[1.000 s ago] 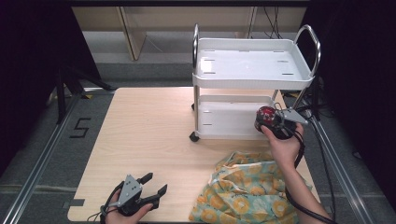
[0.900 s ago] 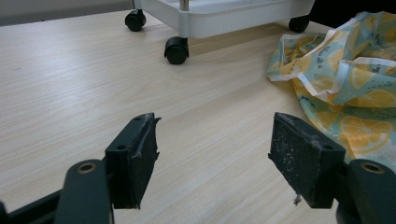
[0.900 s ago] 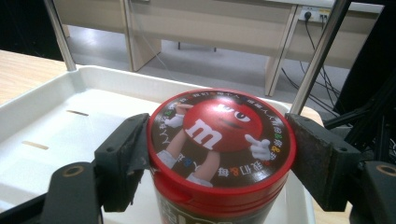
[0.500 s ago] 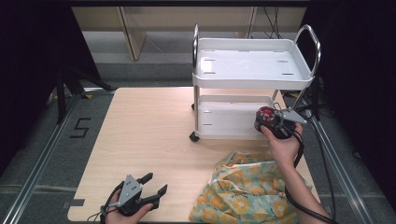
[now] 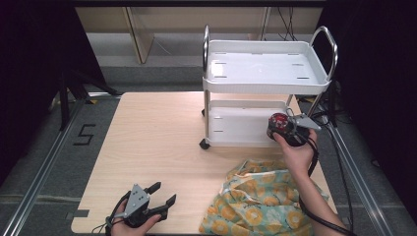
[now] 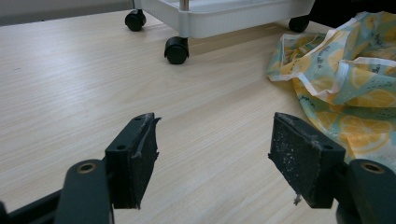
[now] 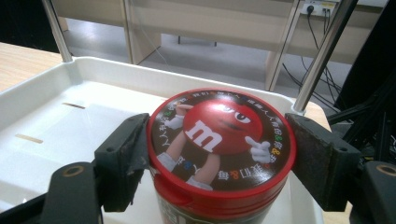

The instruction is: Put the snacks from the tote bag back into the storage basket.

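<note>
A round candy jar (image 7: 219,154) with a red lid sits between the jaws of my right gripper (image 7: 219,158), which is shut on it. In the high view the jar (image 5: 279,123) hangs at the right end of the lower shelf (image 5: 241,129) of a white wheeled cart (image 5: 268,73), with my right gripper (image 5: 287,129) behind it. My left gripper (image 5: 161,194) rests low at the table's front left, open, its pads (image 6: 137,154) apart over bare wood with nothing between them.
A yellow and teal lemon-print cloth (image 5: 260,201) lies crumpled at the front right of the table, also the cloth (image 6: 341,74) right of my left jaws. Cart wheels (image 6: 176,49) stand on the wooden table (image 5: 147,132). Cables trail off the right edge.
</note>
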`<state>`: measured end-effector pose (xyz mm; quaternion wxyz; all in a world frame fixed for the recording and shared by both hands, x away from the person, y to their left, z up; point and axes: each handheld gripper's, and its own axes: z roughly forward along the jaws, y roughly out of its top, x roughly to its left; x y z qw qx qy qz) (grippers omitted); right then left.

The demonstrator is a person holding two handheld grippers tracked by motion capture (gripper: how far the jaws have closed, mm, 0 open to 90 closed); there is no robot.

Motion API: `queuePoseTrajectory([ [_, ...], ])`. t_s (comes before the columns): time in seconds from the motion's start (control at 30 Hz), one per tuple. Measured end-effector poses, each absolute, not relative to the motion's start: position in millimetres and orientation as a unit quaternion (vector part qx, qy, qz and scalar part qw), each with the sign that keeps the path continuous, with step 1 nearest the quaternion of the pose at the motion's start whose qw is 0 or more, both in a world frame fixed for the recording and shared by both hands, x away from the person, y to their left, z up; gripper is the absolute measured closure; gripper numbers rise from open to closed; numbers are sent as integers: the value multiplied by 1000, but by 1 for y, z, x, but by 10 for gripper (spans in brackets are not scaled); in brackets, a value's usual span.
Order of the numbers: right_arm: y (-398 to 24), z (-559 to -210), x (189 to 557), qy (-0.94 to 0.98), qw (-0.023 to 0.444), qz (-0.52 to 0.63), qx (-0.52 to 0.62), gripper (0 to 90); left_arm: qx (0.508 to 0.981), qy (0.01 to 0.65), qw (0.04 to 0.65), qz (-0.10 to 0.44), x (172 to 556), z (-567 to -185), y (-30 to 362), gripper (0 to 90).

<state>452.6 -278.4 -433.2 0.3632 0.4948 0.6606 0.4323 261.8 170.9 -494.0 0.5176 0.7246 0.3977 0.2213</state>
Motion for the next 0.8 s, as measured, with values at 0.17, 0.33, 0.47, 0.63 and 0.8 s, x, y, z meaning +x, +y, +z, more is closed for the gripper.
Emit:
queuePoseTrajectory([
  [0.17, -279, -433, 452, 662, 362, 430, 496, 263, 723, 396, 522, 220, 263, -495, 171, 314],
  [0.33, -279, -434, 453, 662, 362, 429, 497, 263, 722, 396, 523, 220, 262, -495, 171, 314],
  [0.47, -278, -436, 455, 664, 362, 428, 495, 263, 723, 396, 522, 220, 262, -495, 171, 314],
  [0.63, -278, -437, 456, 666, 359, 429, 494, 263, 727, 388, 521, 222, 263, -494, 171, 314],
  [0.8, -279, -437, 456, 665, 362, 426, 495, 263, 724, 393, 522, 220, 263, -495, 171, 313],
])
